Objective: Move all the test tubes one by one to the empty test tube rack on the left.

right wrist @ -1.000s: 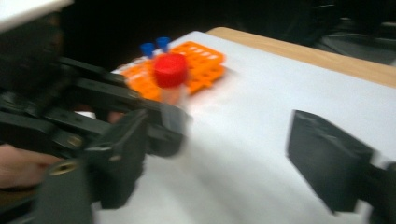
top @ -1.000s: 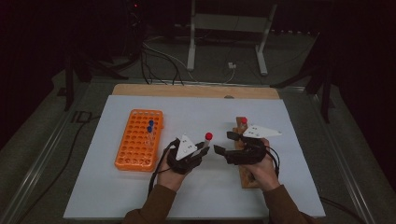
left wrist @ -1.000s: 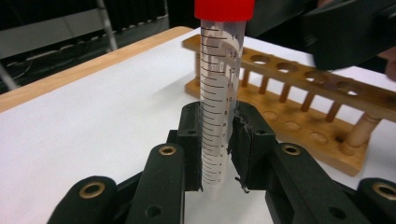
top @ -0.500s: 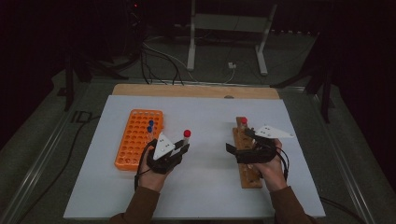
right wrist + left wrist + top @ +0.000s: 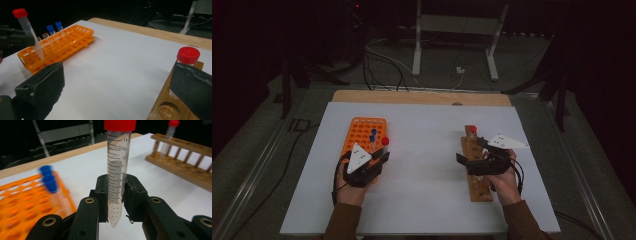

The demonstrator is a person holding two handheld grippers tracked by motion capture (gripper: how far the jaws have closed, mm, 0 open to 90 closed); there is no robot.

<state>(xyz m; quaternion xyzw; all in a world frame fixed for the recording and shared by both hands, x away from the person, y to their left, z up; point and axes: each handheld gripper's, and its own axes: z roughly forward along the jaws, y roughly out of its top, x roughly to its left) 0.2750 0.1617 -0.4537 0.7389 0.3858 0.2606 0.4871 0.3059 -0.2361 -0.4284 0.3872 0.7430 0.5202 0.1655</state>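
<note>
Left gripper (image 5: 117,202) pinching red-capped tube (image 5: 117,167) upright near its tip, held just beside orange rack (image 5: 362,132) w/ two blue-capped tubes (image 5: 373,135). Right gripper (image 5: 472,150) w/ jaws spread wide, just been opening, nothing between pads, over wooden rack (image 5: 477,172). Another red-capped tube (image 5: 187,58) standing in wooden rack's far end. White table (image 5: 427,150) underneath.

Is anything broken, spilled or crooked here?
Nothing is spilled. One odd bit: the pad on one jaw of the left gripper looks frayed at its edge, beside the red-capped tube it grips. That tube stands upright, and the orange rack and wooden rack lie flat on the table.
</note>
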